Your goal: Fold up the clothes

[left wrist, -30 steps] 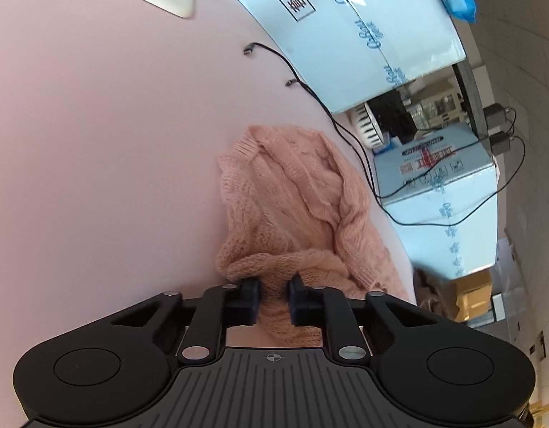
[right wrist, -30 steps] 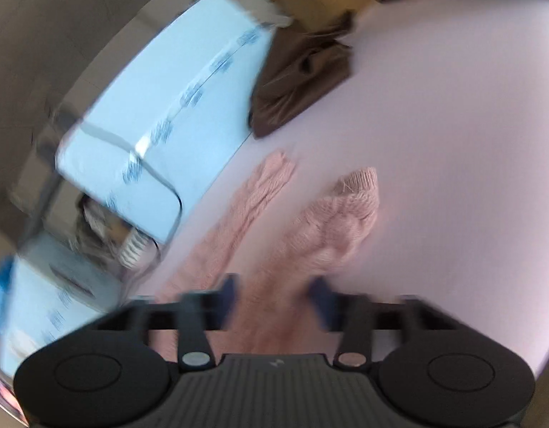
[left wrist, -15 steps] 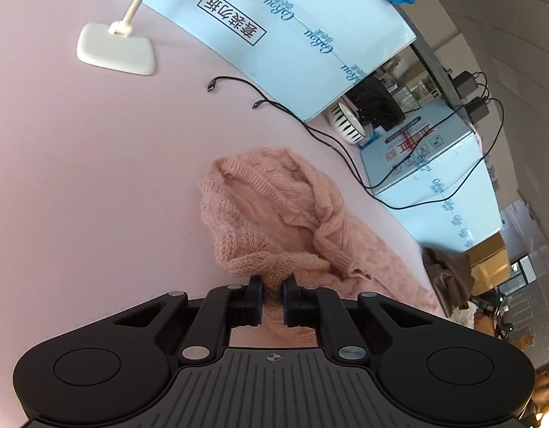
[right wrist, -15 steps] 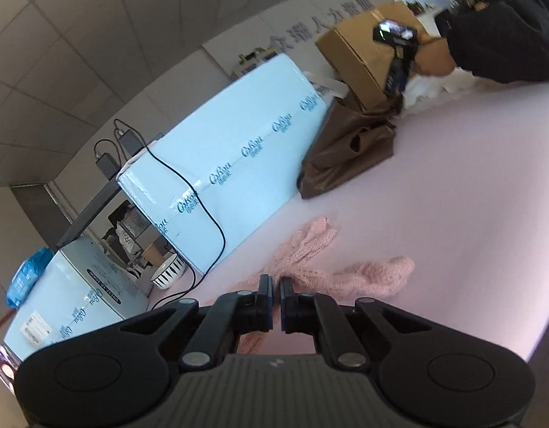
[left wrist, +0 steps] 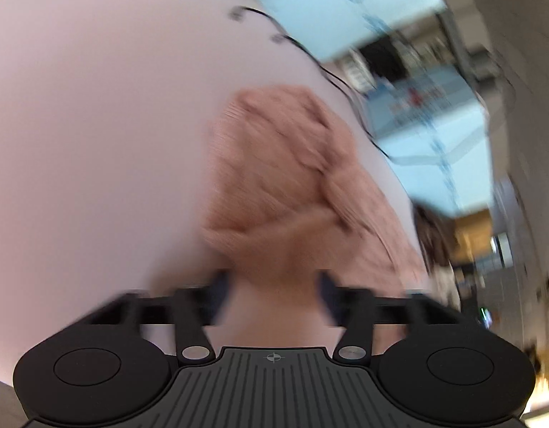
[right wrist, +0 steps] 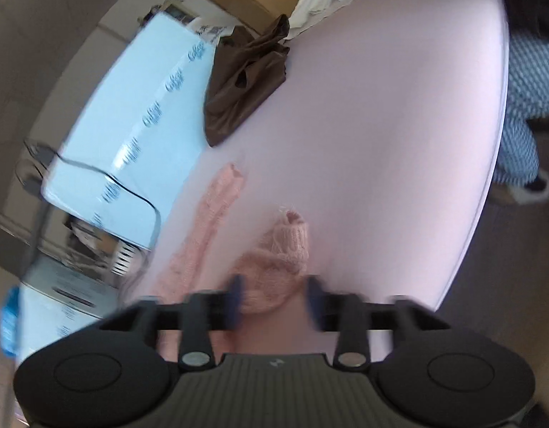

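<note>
Sweater (left wrist: 285, 178), chunky pink cable knit, lies bunched on smooth table (left wrist: 96, 125)

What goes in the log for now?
left claw: opening, off pink sweater | right claw: opening, off sweater | sweater: crumpled on table

Both views are bright with soft, even light and show almost no hard shadows. Motion blur smears the left view most, turning the pink sweater (left wrist: 288, 185) and the upper right background streaky. The right view is sharper at upper centre. Fisheye bending curves the bench (right wrist: 399, 125) edge, with dark corners.
</note>
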The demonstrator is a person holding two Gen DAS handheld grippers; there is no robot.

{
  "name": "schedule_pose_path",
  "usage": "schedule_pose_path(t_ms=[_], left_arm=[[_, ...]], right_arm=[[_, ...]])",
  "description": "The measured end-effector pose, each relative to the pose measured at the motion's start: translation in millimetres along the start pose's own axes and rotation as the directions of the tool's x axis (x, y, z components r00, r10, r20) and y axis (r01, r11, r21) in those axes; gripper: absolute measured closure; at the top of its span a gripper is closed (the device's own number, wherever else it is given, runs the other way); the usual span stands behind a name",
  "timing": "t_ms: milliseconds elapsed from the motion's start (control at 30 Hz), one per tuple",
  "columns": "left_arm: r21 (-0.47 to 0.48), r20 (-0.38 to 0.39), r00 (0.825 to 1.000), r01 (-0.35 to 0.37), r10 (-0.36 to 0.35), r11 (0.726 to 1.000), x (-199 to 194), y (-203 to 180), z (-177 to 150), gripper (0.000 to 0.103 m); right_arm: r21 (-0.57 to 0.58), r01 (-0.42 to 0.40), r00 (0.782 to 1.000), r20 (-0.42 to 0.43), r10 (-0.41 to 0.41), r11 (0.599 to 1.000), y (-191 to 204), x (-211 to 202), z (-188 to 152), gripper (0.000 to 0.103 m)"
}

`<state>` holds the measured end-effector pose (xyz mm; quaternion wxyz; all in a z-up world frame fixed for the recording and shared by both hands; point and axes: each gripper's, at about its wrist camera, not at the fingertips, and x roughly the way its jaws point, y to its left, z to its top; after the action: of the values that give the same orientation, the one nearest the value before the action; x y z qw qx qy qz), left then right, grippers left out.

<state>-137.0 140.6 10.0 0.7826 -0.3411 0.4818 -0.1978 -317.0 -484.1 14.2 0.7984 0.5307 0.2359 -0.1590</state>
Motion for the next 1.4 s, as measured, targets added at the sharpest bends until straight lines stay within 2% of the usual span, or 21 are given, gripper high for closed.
schedule_pose_path(t_ms=[33,67,133,200,300,333,400,433,500,567,633,700,733,767,867,967,1067,1200,1333,1400], left_arm=[[0.027,-0.016,1.0,0.003,-0.003,1.0,-2,-4,-1,0.014],[0.048,-0.032,0.999,-0.003,0.005,0.999,-2,-8,-3,0.013],[0.055,-0.065,0.998,0.009,-0.005,0.998,3,-10,-5,0.013],[0.025,-0.09,0.995,0.052,-0.05,0.998,13,-7,-4,0.009],[-0.011,-0.066,0.994,0.081,-0.082,0.997,20,-5,0,0.008],[-0.016,-0.06,0.995,0.085,-0.086,0.996,22,-5,0,0.008],[-0.007,-0.038,0.995,0.09,-0.09,0.996,26,-7,-1,0.009],[0.005,-0.03,0.996,0.085,-0.085,0.996,27,-9,-1,0.01],[0.035,-0.011,0.998,0.061,-0.061,0.998,28,-13,-1,0.016],[0.044,0.003,0.999,0.052,-0.052,0.998,28,-14,-2,0.02],[0.021,0.02,0.997,0.07,-0.071,0.997,26,-9,-1,0.02],[-0.007,0.03,0.996,0.089,-0.089,0.996,25,-5,-2,0.02],[-0.014,0.034,0.995,0.093,-0.092,0.996,24,-4,-2,0.02],[-0.023,0.041,0.995,0.097,-0.096,0.995,23,-3,-3,0.019],[-0.027,0.063,0.995,0.081,-0.079,0.996,22,-6,-7,0.019],[-0.021,0.084,0.995,0.062,-0.06,0.998,23,-11,-10,0.016],[-0.002,0.103,0.994,0.048,-0.048,0.999,25,-17,-13,0.011],[0.023,0.142,0.989,0.043,-0.046,0.999,26,-21,-20,0.003],[0.029,0.128,0.991,0.042,-0.045,0.999,27,-22,-17,0.002],[0.022,0.121,0.992,0.044,-0.047,0.999,28,-22,-15,0.002]], right_arm=[[0.069,-0.049,0.997,-0.062,0.053,0.996,-5,1,2,0.034],[0.129,-0.075,0.992,-0.088,0.086,0.989,-11,5,2,0.034],[0.151,-0.076,0.995,-0.055,0.086,0.986,-15,18,2,0.036],[0.159,-0.079,0.997,-0.006,0.081,0.984,-20,28,2,0.042],[0.104,-0.034,0.996,0.089,0.025,0.994,-10,33,4,0.064],[0.061,-0.01,0.993,0.114,0.003,0.998,-6,38,6,0.097],[-0.069,0.084,0.981,0.18,-0.07,0.994,4,50,11,0.101],[-0.104,0.076,0.972,0.231,-0.051,0.992,5,50,11,0.101],[-0.139,0.086,0.955,0.295,-0.042,0.987,4,53,9,0.101],[-0.121,0.137,0.955,0.28,-0.099,0.983,1,63,10,0.1],[-0.113,0.103,0.959,0.276,-0.069,0.988,-5,60,10,0.096],[-0.091,0.087,0.967,0.247,-0.062,0.992,-7,45,12,0.077],[-0.072,0.074,0.972,0.227,-0.055,0.995,-8,35,13,0.057],[-0.054,0.061,0.977,0.208,-0.049,0.997,-9,25,14,0.041],[-0.034,0.06,0.992,0.117,-0.055,0.998,-9,13,17,0.035],[-0.047,0.055,0.997,0.056,-0.052,0.997,-5,19,13,0.027],[-0.106,0.063,0.997,0.055,-0.058,0.992,10,32,8,0.015],[-0.131,0.026,1.0,0.0,-0.027,0.991,22,47,5,0.012],[-0.124,-0.037,0.996,-0.089,0.026,0.992,32,56,-4,0.009],[-0.133,-0.055,0.994,-0.097,0.042,0.99,36,61,-9,0.008]])
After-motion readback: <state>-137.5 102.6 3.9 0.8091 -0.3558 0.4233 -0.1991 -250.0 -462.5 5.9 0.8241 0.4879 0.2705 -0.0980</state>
